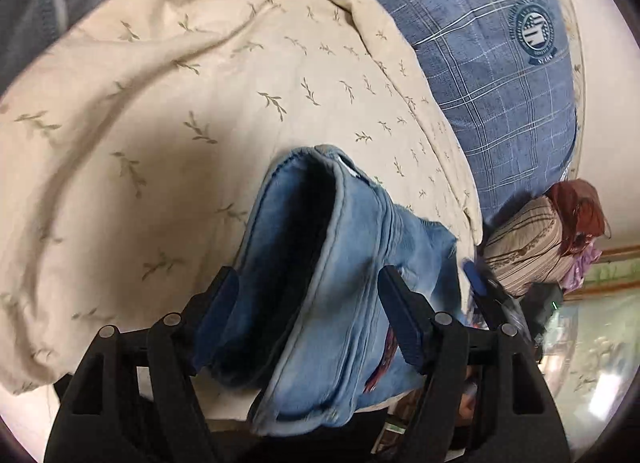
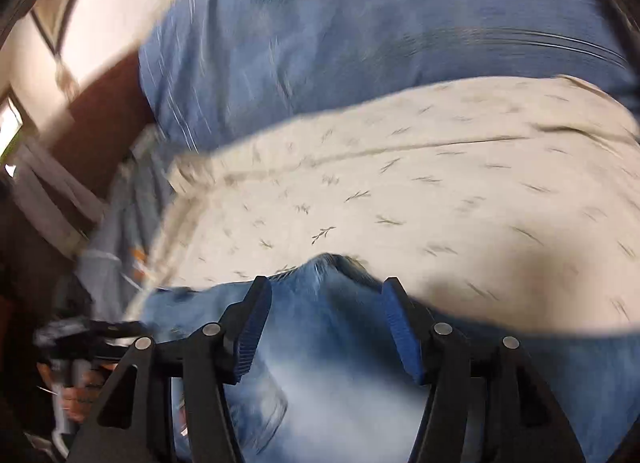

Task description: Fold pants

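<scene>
Light blue denim pants (image 1: 320,283) hang bunched between the fingers of my left gripper (image 1: 308,283), which is shut on a thick fold of them above the cream bedspread (image 1: 160,123). In the right wrist view, which is motion-blurred, the pants (image 2: 328,343) fill the bottom of the frame. My right gripper (image 2: 326,295) has its jaws on either side of a raised ridge of the denim; whether it clamps the cloth is unclear. The right gripper (image 1: 492,295) also shows at the right edge of the left wrist view.
A cream bedspread with a leaf print (image 2: 440,203) covers the bed. A blue plaid pillow (image 1: 500,83) with a round emblem lies behind it and shows in the right view (image 2: 360,43). A striped bundle with red cloth (image 1: 540,239) sits past the bed's corner.
</scene>
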`<state>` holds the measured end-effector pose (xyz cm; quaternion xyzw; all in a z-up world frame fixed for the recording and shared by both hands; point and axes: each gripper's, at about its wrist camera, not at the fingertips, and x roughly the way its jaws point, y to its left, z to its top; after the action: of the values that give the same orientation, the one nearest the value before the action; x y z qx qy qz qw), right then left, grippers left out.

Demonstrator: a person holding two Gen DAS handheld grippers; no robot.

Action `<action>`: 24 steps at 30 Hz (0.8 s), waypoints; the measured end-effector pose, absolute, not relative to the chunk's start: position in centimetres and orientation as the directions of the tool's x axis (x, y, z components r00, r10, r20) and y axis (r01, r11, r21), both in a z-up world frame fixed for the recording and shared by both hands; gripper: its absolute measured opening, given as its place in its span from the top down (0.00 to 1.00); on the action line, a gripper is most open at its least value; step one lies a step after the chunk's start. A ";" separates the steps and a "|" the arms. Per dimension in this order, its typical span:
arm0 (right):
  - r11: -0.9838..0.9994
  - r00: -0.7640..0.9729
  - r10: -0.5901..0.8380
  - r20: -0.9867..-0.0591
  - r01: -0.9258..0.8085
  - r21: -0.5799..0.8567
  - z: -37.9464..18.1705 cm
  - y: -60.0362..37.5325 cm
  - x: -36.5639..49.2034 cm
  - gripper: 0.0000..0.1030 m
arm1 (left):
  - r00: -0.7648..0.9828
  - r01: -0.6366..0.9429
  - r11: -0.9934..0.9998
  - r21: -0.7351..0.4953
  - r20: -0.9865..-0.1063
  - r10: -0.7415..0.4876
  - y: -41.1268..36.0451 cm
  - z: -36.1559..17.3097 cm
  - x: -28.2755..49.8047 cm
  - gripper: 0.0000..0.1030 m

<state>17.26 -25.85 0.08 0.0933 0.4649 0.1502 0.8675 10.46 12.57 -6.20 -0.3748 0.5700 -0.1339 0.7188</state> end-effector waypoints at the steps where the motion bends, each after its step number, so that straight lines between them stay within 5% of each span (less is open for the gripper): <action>1: 0.945 0.498 0.326 -0.804 -0.195 0.262 -0.9 -25.1 17.3 0.50 | 0.302 -0.237 0.678 -0.696 -0.716 -0.630 12.3 -6.6 10.9 0.32; 2: 0.949 0.456 0.292 -0.841 -0.251 0.193 -1.9 -23.6 18.1 0.73 | 0.290 -0.237 0.678 -0.696 -0.717 -0.634 11.9 -6.8 11.6 0.35; 3: 0.948 0.453 0.263 -0.852 -0.284 0.142 -2.3 -22.9 17.6 0.89 | 0.278 -0.226 0.673 -0.705 -0.708 -0.649 10.9 -6.7 12.1 0.59; 4: 0.943 0.498 0.240 -0.833 -0.325 0.077 -1.2 -22.0 17.1 0.89 | 0.267 -0.200 0.663 -0.721 -0.691 -0.672 10.4 -6.5 12.6 0.82; 8: 0.951 0.548 0.234 -0.803 -0.301 0.072 -0.5 -23.2 17.4 0.90 | 0.348 -0.126 0.741 -0.659 -0.729 -0.590 10.0 -4.9 13.6 0.83; 11: 0.963 0.524 0.201 -0.827 -0.261 0.069 -2.7 -23.1 18.4 0.84 | 0.292 -0.157 0.786 -0.597 -0.789 -0.541 9.0 -7.0 15.2 0.81; 17: 0.943 0.567 0.331 -0.754 -0.169 0.287 0.6 -25.6 13.4 0.66 | 0.364 -0.125 0.756 -0.642 -0.739 -0.567 12.0 -3.0 11.4 0.74; 19: 0.889 0.540 0.446 -0.713 -0.175 0.424 1.1 -26.6 9.4 0.52 | 0.387 -0.106 0.748 -0.655 -0.720 -0.576 12.9 -2.1 8.3 0.42; 24: 0.723 0.435 0.658 -0.615 -0.138 0.677 -0.5 -27.2 1.5 0.39 | 0.347 -0.101 0.597 -0.796 -0.591 -0.728 12.8 -3.4 1.8 0.29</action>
<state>1.47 -27.19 -0.51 0.2767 0.4698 0.2486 0.8006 1.82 12.84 -3.42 -0.3926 0.5283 -0.2173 0.7208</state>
